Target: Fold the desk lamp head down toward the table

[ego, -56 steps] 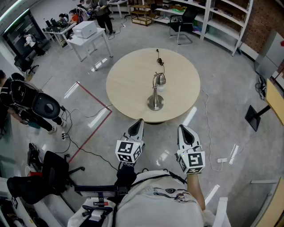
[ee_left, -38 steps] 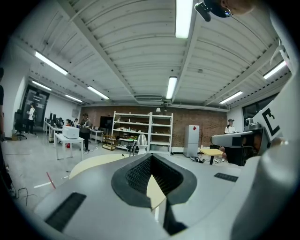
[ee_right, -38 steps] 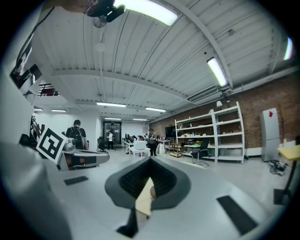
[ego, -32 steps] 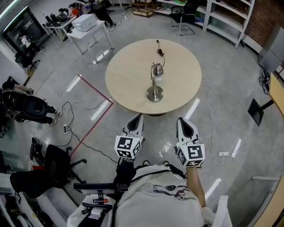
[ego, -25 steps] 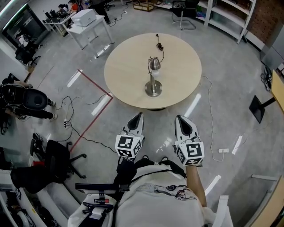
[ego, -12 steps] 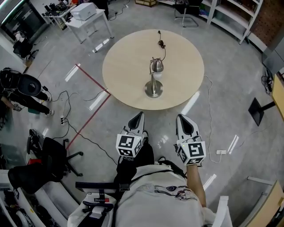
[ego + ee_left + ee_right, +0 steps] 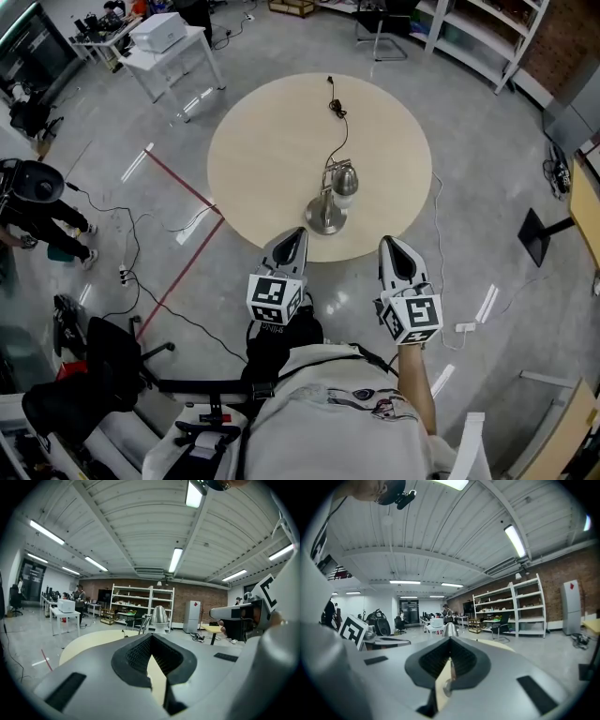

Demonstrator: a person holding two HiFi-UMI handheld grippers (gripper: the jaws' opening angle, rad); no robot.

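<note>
Silver lamp point(image 7: 328, 202), beige table point(image 7: 262, 150), red floor line point(image 7: 183, 181)

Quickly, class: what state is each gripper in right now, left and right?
Left gripper: closed, holding nothing.
Right gripper: closed, holding nothing.
</note>
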